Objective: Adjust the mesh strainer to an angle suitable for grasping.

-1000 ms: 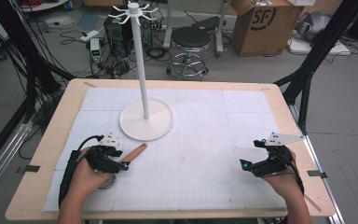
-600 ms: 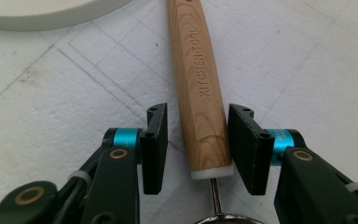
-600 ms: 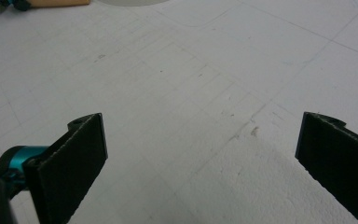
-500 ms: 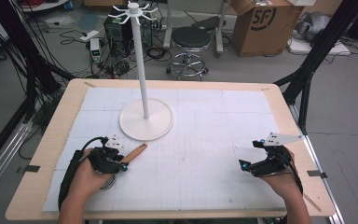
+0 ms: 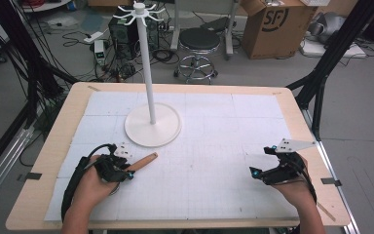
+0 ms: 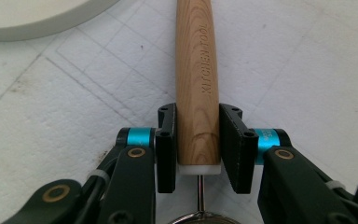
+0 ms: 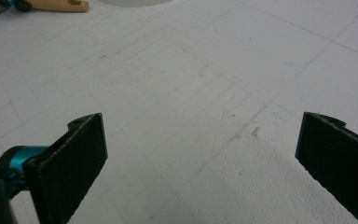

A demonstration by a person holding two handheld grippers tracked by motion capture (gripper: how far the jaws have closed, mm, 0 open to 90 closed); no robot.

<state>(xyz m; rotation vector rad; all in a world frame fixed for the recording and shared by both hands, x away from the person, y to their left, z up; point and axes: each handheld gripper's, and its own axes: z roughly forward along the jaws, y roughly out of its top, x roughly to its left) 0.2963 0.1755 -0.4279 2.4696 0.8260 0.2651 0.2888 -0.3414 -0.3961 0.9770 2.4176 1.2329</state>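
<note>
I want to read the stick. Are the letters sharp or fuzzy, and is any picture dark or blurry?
Left gripper view: bright and sharp, and "KITCHEN TOOL" reads clearly on the wooden handle between the jaws. Right gripper view: dimmer and greyish, its own black jaws soft-edged, the mat sharper. High view: evenly lit but coarse, so the handle's letters cannot be read there.
</note>
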